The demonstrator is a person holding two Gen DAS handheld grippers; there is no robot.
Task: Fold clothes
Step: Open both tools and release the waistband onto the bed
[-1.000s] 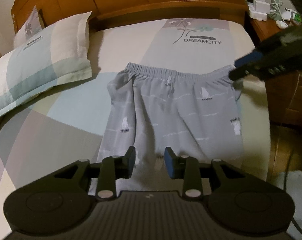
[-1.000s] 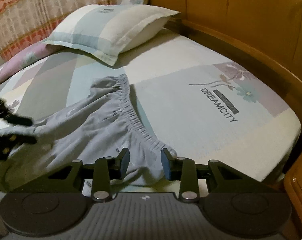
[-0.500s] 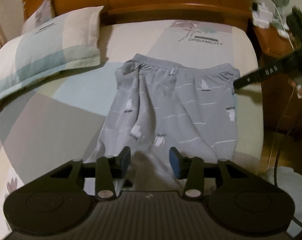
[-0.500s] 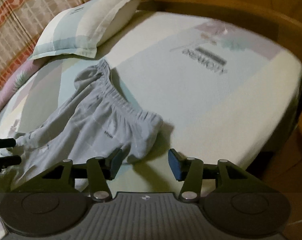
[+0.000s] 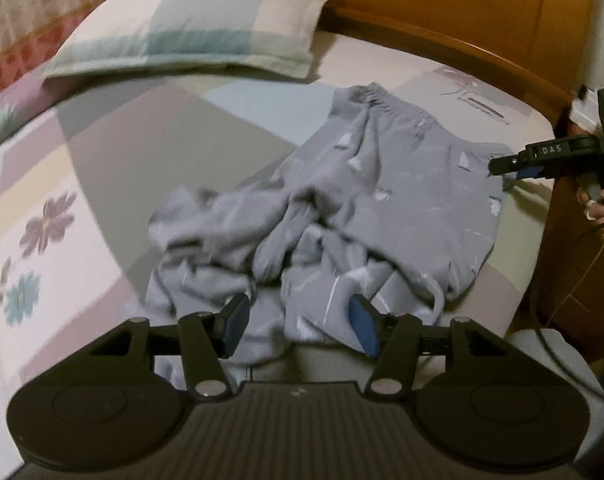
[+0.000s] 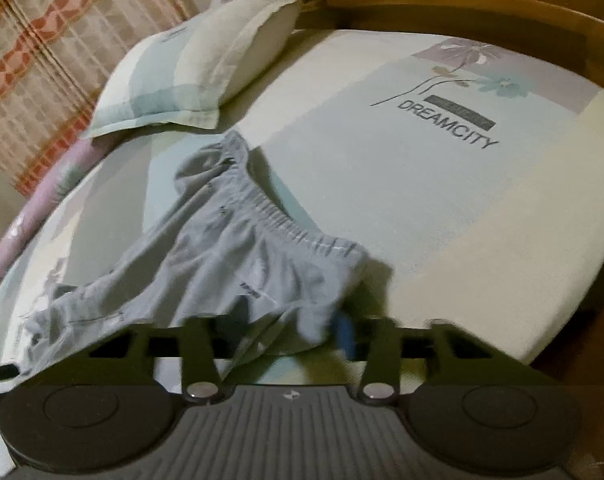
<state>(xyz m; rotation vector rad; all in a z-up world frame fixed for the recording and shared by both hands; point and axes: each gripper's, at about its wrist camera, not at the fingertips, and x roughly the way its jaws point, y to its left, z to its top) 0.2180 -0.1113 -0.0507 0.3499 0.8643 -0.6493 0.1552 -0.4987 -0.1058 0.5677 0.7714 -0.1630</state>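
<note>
Left wrist view: the grey trousers (image 5: 382,184) lay on the patterned bed (image 5: 101,160), below the pillow (image 5: 189,28). The waist end was fairly flat and the legs were heaped in soft folds near you.

Your left gripper (image 5: 299,324) had just been opening. Its 2 blue pads stood well apart with loose cloth lying between them, and nothing was pinched.

Your right gripper (image 5: 502,168) had just been closing, and its tips looked nipped onto the near corner of the waistband (image 6: 285,220).

The cloth seemed light, limp and unbreakable, but likely to sag and bunch. You would do best to grip the gathered waistband and the leg hems.

Only the left view showed the crumpled legs and your hand (image 5: 602,204). The right wrist view showed the waistband's full run, though its own fingers were blurred.
</note>
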